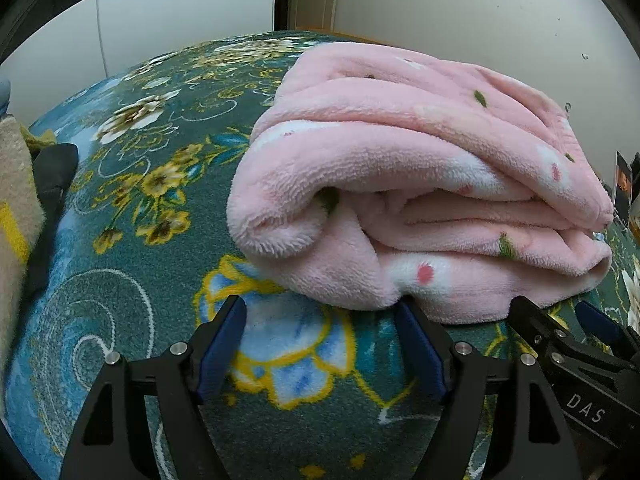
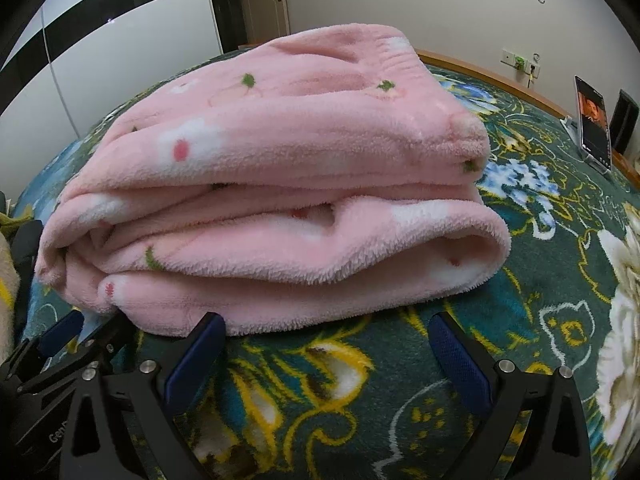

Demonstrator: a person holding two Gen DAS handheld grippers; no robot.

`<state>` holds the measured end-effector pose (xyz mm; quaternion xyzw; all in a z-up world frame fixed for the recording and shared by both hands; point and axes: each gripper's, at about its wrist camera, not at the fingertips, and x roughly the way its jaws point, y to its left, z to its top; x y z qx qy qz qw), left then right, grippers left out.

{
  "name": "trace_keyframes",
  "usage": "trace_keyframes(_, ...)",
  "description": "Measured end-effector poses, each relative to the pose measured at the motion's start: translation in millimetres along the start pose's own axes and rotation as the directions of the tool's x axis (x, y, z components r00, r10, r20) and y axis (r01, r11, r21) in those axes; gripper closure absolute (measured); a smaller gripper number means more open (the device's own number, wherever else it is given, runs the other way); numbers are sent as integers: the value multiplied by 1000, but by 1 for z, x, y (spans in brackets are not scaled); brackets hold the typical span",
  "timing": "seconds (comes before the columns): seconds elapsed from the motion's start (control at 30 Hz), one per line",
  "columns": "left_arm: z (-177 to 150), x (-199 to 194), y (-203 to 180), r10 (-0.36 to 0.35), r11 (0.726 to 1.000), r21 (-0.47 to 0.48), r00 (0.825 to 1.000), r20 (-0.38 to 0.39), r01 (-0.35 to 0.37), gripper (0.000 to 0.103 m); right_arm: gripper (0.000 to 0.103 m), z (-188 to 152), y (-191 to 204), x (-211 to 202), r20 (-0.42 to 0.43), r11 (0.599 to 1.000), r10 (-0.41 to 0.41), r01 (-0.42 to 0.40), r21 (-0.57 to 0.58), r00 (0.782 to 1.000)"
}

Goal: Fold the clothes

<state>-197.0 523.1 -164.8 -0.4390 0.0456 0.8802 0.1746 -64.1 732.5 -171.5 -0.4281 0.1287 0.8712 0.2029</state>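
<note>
A pink fleece garment (image 1: pixel 400 168) (image 2: pixel 280 184) with white flowers lies folded in a thick stack on the green floral bedspread (image 1: pixel 152 184) (image 2: pixel 560 280). My left gripper (image 1: pixel 320 316) stands open just in front of the stack's near left corner. Nothing is between its blue pads; the right pad (image 1: pixel 416 340) sits at the fleece's lower edge. My right gripper (image 2: pixel 326 322) is open wide before the stack's near edge, its left pad (image 2: pixel 200 348) against the bottom layer. Each gripper shows in the other's view: the right gripper (image 1: pixel 554 312) and the left gripper (image 2: pixel 94 326).
A beige and yellow cloth (image 1: pixel 16 208) and a dark item (image 1: pixel 52 176) lie at the left edge of the bed. A phone on a stand (image 2: pixel 594 120) sits at the far right by the wooden bed frame (image 2: pixel 480 68). White wardrobe doors (image 1: pixel 160 20) stand behind.
</note>
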Motion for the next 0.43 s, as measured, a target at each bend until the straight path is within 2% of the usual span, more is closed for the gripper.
trace_keyframes(0.43,-2,0,1,4,1000,2,1000,17,-4,25,0,-10,4,-6,20,1000,4,-4,4,1000)
